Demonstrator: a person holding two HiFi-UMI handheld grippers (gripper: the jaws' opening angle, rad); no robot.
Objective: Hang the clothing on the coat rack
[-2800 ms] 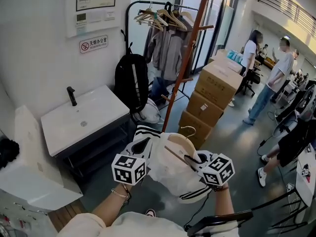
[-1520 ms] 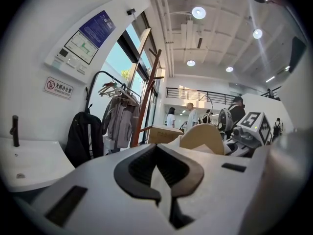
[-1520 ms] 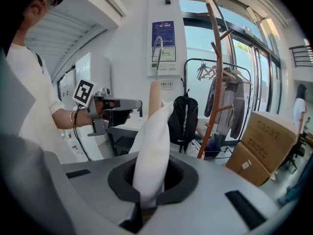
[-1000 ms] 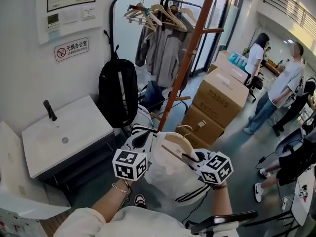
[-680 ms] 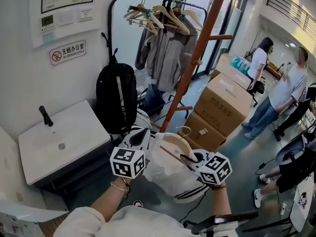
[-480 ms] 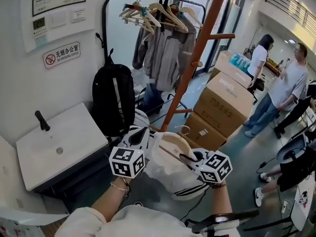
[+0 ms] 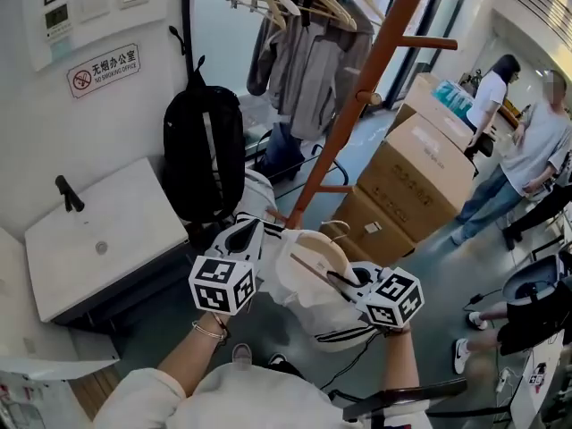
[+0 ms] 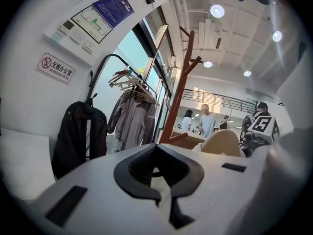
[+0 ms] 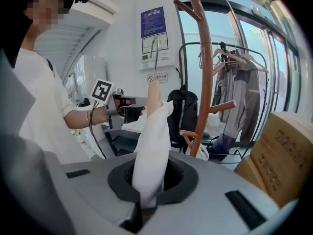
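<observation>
Coat rack (image 7: 356, 119): orange-brown pole with side pegs, standing ahead of both claws and rising above them, near your load but apart from it.

Garment (image 7: 304, 309): white with black stripes, slung between the two claws and sagging below them. Judged light, soft and limp. It will fold and swing, and it gives you nothing rigid to steer by.

Hanger (image 7: 315, 256): pale wood, inside the garment's shoulders between the claws, its metal hook standing up on the rack side. This is the only stiff part, and the hook is what must catch one of the pegs.

Left claw (image 8: 157, 171): pressed together on a pale fold at the striped shoulder.

Right claw (image 9: 151, 180): pinching a tall pleat of white cloth at the opposite shoulder.

Recommendation: take hold at the shoulders, over the hanger's arms, since cloth alone may slide off smooth wood. Lift level so the hook leads.
</observation>
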